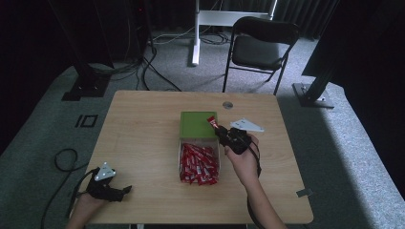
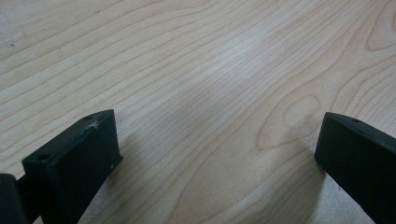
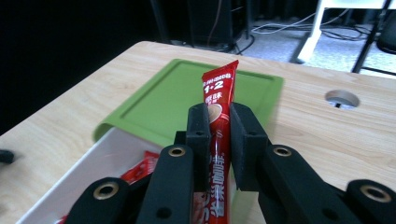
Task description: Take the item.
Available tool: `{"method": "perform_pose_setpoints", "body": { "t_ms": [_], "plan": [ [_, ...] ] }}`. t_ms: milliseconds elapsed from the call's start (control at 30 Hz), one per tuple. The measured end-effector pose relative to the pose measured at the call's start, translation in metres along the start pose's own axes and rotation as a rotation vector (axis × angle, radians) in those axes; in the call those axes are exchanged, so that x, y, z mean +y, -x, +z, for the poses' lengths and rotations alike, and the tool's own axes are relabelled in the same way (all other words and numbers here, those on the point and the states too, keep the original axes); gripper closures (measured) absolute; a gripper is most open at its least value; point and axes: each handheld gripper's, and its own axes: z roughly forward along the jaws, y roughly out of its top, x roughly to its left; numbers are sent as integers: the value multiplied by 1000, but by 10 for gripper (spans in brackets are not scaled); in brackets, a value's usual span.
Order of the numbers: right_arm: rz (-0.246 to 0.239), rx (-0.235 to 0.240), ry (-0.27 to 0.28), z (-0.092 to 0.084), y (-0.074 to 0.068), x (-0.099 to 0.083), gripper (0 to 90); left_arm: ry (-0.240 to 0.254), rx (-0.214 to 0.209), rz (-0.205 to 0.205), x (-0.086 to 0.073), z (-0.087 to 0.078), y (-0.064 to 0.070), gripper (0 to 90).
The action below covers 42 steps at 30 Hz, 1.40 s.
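Wooden table [image 1: 143, 124] in dark studio, folding chair [image 1: 260, 45] behind. Left gripper [image 1: 125, 190] rests at near-left corner, jaws spread, empty. Centre: white box [image 1: 180, 145] of red sachets, green lid [image 1: 198, 125] beside it. Right gripper [image 3: 219, 128] clamps one sachet [image 3: 220, 88] upright over the box edge — judgement: lift vertically, keep grip mid-packet; lid & box wall obstruct sideways travel.

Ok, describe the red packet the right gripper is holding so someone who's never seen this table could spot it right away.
On the wooden table, find the white box of red packets beside the green lid. At the box's far right corner, the right gripper pinches one red packet between its jaws. It alone stands upright above the lid; the others lie heaped inside.
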Motion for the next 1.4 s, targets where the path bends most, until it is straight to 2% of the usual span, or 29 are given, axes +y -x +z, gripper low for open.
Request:
{"method": "perform_pose_setpoints", "body": {
  "t_ms": [100, 267, 333, 367, 467, 567, 733, 833, 900, 1133, 1200, 1400],
  "plan": [
    [7, -26, 11, 1, 5, -2, 792, 0, 0, 0, 0, 0, 0, 7],
    [60, -75, 27, 6, 22, -11, 792, 0, 0, 0, 0, 0, 0, 7],
    [59, -87, 27, 7, 25, -13, 792, 0, 0, -1, 0, 0, 0, 7],
    [85, -100, 28, 10, 30, -18, 792, 0, 0, -1, 0, 0, 0, 7],
    [100, -121, 20, 15, 37, -26, 792, 0, 0, -1, 0, 0, 0, 7],
    [103, -124, 13, 17, 40, -28, 792, 0, 0, -1, 0, 0, 0, 7],
    [135, -162, 9, 27, 52, -45, 792, 0, 0, -1, 0, 0, 0, 7],
    [157, -159, 10, 32, 57, -52, 792, 0, 0, -1, 0, 0, 0, 7],
    [149, -177, -2, 36, 59, -57, 792, 0, 0, -1, 0, 0, 0, 7],
    [204, -194, -35, 48, 69, -73, 791, 0, 0, -1, 0, 0, 0, 8],
    [196, -205, -50, 53, 69, -79, 791, 0, 0, -1, 0, 0, 0, 8],
    [229, -207, -69, 63, 72, -91, 791, 0, 0, -1, 0, 0, 0, 8]
  ]
}}
